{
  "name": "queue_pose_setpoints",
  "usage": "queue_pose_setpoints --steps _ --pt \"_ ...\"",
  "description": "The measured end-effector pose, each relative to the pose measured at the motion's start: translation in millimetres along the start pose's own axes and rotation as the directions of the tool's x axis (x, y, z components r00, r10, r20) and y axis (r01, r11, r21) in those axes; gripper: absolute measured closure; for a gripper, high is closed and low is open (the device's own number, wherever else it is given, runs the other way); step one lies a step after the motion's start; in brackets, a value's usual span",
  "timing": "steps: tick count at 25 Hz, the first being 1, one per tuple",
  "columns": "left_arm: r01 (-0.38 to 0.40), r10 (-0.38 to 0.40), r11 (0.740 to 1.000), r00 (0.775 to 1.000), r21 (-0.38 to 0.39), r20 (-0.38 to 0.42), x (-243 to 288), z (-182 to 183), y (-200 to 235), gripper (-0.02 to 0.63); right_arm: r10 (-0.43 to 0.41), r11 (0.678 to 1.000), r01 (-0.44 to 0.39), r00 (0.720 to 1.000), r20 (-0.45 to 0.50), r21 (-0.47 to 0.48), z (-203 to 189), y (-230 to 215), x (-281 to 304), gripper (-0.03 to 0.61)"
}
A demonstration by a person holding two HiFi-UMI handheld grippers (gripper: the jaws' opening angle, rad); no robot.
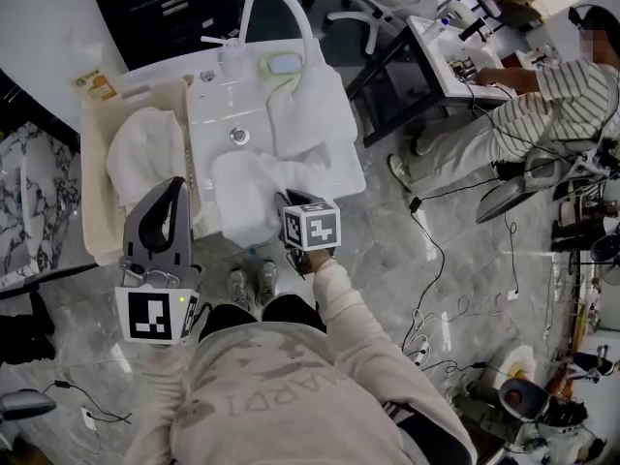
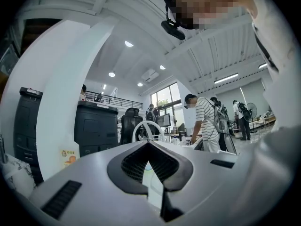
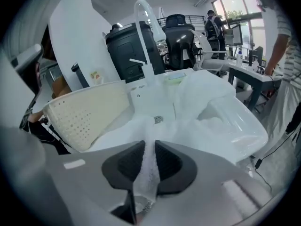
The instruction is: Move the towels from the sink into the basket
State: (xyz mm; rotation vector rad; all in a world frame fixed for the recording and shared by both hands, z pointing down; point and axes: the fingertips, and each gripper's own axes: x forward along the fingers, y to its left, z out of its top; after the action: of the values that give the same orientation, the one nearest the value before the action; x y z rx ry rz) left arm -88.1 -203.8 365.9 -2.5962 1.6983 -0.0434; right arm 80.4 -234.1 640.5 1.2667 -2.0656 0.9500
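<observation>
Towel [image 1: 145,153] in basket [image 1: 90,177], towels [image 1: 247,197] in sink [image 1: 218,112]

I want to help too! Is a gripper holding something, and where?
Right gripper pinches a fold at the near edge of the white towel; left gripper holds nothing.

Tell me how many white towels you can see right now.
3. The basket towel lies in the basket; the right-side towel drapes the sink's right side; the front towel, at the sink's near edge, is pinched by the right gripper. Others may hide underneath.
</observation>
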Motion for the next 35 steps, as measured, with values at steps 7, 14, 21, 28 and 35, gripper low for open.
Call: queue_pose_setpoints --steps 7,14,21,28,35 --pt "-0.024 0.024 1.000 1.000 0.014 0.004 -7 3 4 0.607 0.086 0.994 -0.093 0.990 0.111 0.051 18 15 -26 0.511" --pt "-0.045 0.045 0.999 0.999 0.023 0.012 -14 9 7 0.607 0.178 0.981 -0.193 0.951 0.251 0.035 58 43 -69 0.511" --pt "-0.067 0.066 0.997 0.998 0.032 0.017 -20 14 6 0.607 0.225 0.972 -0.234 0.921 0.319 -0.010 82 56 -97 0.511" --pt "-0.100 0.100 0.994 0.995 0.035 0.020 -34 18 8 0.607 0.260 0.965 -0.254 0.891 0.372 -0.066 102 72 -122 0.511" --pt "-0.132 0.131 0.990 0.991 0.042 0.028 -46 24 10 0.607 0.297 0.955 -0.269 0.845 0.445 -0.126 134 89 -151 0.511"
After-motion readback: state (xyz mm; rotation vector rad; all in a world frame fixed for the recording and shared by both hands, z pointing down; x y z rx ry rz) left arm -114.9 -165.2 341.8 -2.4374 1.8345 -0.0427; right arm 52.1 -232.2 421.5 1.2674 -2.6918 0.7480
